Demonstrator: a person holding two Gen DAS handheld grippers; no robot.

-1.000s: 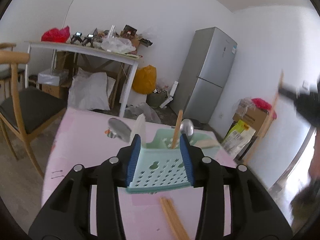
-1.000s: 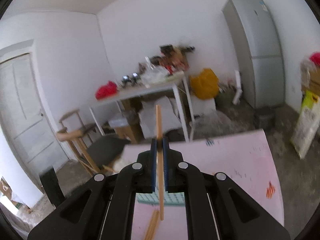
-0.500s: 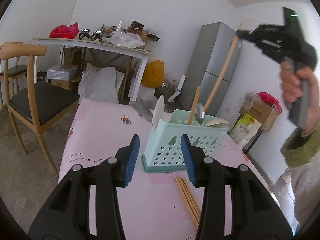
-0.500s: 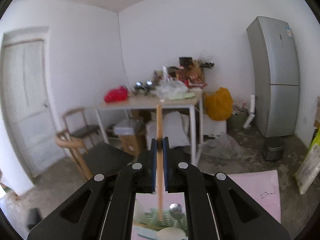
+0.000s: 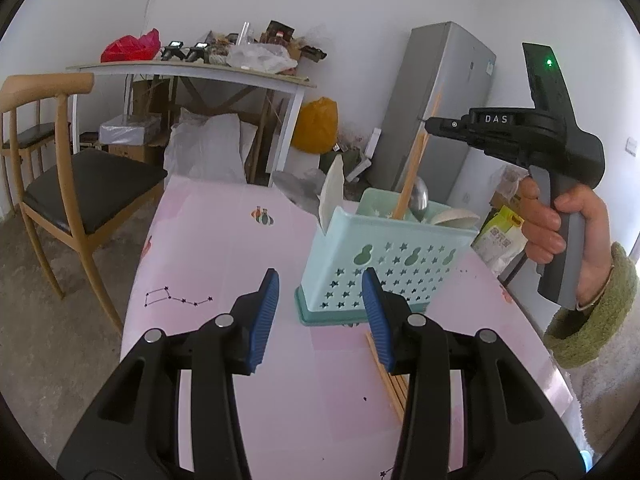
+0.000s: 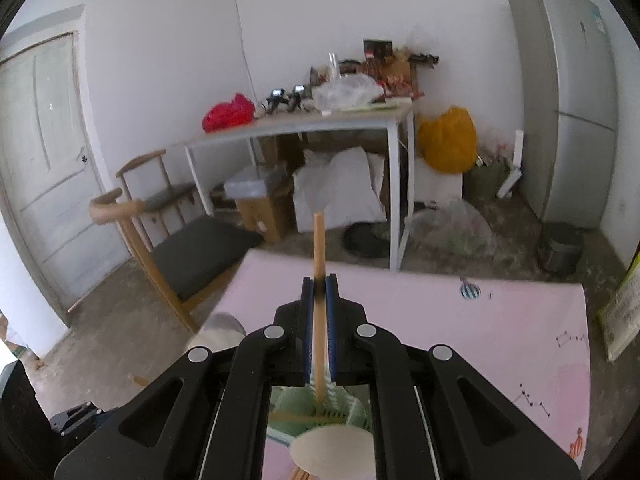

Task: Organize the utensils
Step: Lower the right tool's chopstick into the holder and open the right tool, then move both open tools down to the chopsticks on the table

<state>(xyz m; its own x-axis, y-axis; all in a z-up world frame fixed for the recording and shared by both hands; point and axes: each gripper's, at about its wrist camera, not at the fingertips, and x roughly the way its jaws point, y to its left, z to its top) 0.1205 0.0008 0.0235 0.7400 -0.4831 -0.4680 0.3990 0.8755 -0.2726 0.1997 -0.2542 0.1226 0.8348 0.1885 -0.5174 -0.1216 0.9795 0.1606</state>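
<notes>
Chopstick clamped upright between right gripper fingers, its lower end down inside basket below them. Hand holds that gripper above the basket, tilted down. Left gripper fingers half spread, grasping nothing; basket just ahead, off toward the right finger. More chopsticks lie on surface under that finger.
</notes>
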